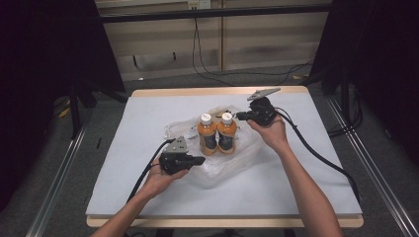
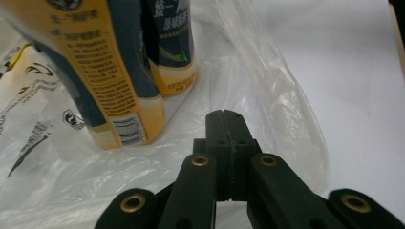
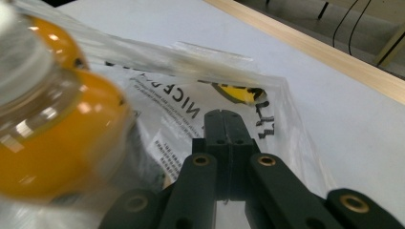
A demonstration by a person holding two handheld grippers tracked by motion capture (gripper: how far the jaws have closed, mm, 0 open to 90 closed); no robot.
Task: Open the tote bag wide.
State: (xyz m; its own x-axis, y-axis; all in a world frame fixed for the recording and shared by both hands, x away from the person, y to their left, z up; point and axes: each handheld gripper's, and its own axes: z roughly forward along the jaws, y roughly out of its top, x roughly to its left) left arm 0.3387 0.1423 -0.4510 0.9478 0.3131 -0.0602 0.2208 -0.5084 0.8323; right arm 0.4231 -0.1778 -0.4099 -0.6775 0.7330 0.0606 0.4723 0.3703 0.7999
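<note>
Two orange drink bottles (image 1: 217, 133) stand upright at frame centre on a clear plastic bag (image 1: 232, 165), flanked lower left and upper right by the left gripper (image 1: 199, 160) and right gripper (image 1: 237, 116), jaws together and empty, apparently poised to bag them.

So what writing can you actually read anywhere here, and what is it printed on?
"NICE": black capitals on the clear plastic bag, seen upside down in the right gripper view; the letters after it are cut off.
Small print under it on the bag: too blurred to read.
Labels of the two orange bottles: small print, a barcode and larger characters, none legible.
Black logos on the bag in the left gripper view: no readable words.
</note>
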